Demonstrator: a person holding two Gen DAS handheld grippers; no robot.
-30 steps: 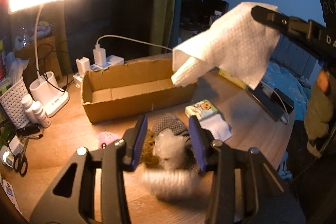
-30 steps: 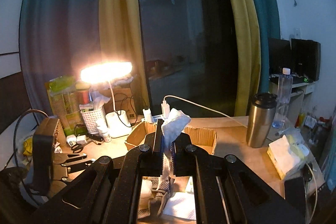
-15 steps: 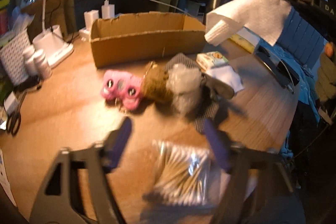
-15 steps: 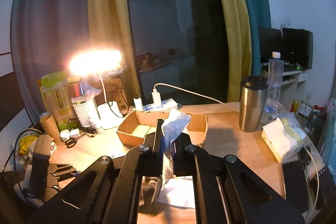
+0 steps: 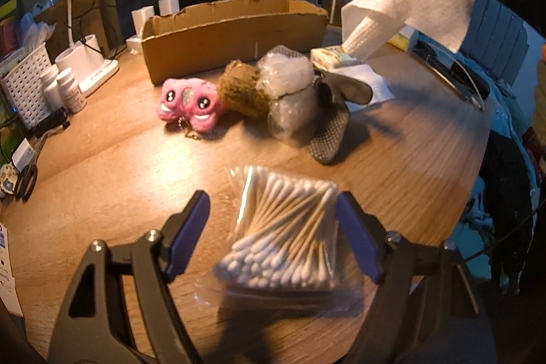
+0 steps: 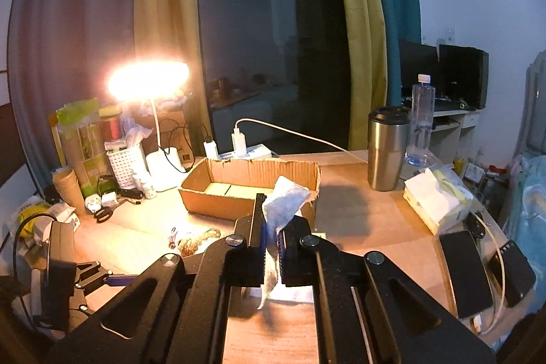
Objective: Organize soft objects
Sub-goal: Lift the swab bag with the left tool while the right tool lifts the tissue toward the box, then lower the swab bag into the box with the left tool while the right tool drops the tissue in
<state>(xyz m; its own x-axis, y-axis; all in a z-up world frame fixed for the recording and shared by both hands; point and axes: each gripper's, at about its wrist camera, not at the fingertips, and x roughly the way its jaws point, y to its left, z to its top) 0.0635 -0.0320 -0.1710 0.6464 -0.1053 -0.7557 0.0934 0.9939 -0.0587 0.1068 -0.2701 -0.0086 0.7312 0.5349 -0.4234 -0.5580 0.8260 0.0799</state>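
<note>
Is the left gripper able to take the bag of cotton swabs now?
Probably yes. The left gripper is open and its jaws, which have just been closing, stand on both sides of the swab bag; nothing lies between.

Left wrist view tilts steeply down, close over the table (image 5: 102, 166); right wrist view looks nearly level. Both share the cardboard box (image 5: 235, 33) (image 6: 249, 186) at 12 o'clock.

You have a pink plush toy (image 5: 189, 103) with black eyes beside a brown fuzzy one (image 5: 243, 90) — white-tipped cotton swabs (image 5: 285, 241) on pale sticks, white dimpled paper towel (image 5: 414, 5), tan cardboard box (image 5: 235, 33), wood-grain counter (image 5: 112, 179).
</note>
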